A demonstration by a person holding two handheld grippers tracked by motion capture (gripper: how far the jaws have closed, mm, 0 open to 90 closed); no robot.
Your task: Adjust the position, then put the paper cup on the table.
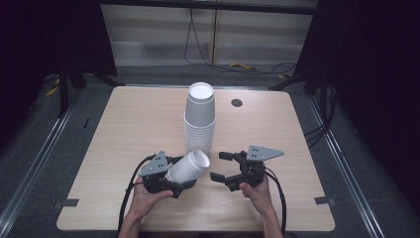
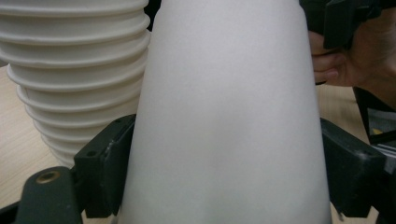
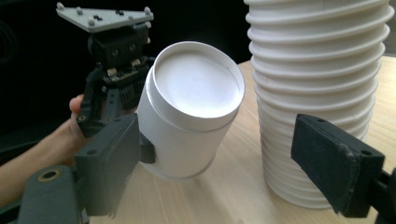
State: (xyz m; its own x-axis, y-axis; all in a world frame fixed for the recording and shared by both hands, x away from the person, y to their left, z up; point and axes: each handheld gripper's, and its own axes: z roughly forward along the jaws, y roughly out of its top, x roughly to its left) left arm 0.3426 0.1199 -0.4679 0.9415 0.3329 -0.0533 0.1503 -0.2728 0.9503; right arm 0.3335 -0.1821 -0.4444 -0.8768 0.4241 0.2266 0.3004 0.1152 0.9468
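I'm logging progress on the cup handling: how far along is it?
Done: one white cup is off the stack of upside-down cups and clamped on its side in the left gripper. In hand: the right gripper is open beside it, apparently ready to take it. Left: placing that cup.

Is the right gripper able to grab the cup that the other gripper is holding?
Probably yes. The right gripper has its jaws wide open beside the single cup, which the left gripper holds tilted. Nothing lies between them; the cup stack stands just behind.
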